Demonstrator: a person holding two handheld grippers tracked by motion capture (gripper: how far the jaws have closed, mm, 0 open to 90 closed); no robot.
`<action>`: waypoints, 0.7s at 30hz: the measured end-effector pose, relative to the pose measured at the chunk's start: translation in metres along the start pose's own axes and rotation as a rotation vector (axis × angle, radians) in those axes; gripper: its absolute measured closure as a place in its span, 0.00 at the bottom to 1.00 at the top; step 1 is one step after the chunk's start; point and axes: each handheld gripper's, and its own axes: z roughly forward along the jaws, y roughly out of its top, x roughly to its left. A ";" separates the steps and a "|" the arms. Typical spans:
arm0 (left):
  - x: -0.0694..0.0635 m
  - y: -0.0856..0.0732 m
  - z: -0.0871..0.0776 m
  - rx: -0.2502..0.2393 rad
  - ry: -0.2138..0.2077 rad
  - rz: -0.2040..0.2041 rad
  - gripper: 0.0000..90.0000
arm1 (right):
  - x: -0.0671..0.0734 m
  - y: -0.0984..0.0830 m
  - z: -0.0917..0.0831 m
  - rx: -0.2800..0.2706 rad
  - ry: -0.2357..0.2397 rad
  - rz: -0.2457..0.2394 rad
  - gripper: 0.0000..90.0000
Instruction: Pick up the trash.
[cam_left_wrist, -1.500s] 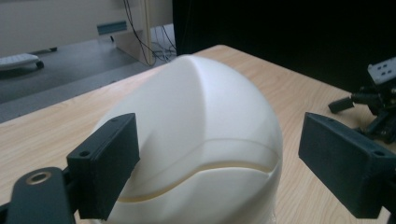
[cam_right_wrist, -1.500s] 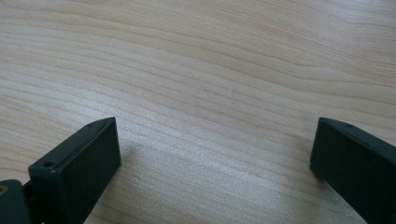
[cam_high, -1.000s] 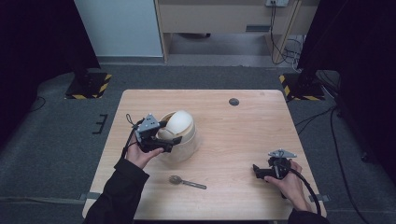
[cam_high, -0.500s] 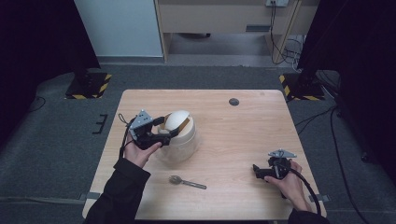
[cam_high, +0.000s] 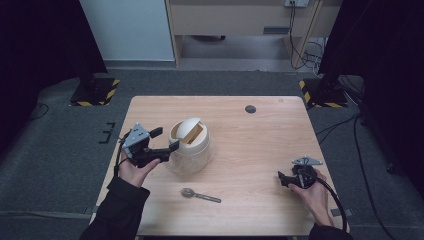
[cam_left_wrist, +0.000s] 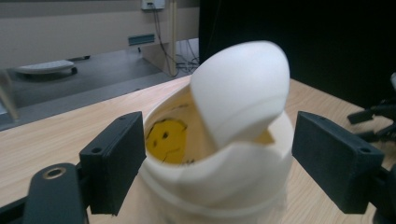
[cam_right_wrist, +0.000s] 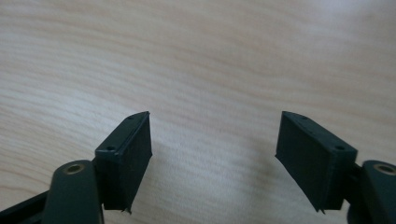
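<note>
- A light wooden table (cam_high: 260, 150) stands on grey carpet, dark curtains at both sides.
- The cream swing-lid jar (cam_high: 190, 145) sits left of the table's centre, a spoon (cam_high: 200, 195) near the front edge.
- The left gripper (cam_high: 165, 140), jaws apart and off the jar, has drawn back leftward from it.
- The right gripper (cam_high: 281, 179), empty, has just been narrowing near the front right corner.

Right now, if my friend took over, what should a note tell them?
Left gripper: open, jaws either side of the jar without pressing; lid flap tipped open, something yellow inside.
Right gripper: holds nothing, jaws apart and just been closing, low over bare table at the near right.
Spoon: flat on the table in front of the jar, untouched.
Done: jar opened.
Left: probably the spoon.
</note>
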 end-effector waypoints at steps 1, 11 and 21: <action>0.001 -0.004 -0.006 0.008 0.011 0.003 0.19 | 0.001 0.003 -0.002 -0.013 0.005 0.003 0.33; 0.003 -0.056 -0.038 0.126 0.093 -0.033 0.18 | 0.035 0.059 -0.029 -0.217 0.147 -0.107 0.34; 0.005 -0.083 -0.035 0.190 0.109 -0.067 0.18 | 0.099 0.102 -0.036 -0.346 0.382 -0.123 0.33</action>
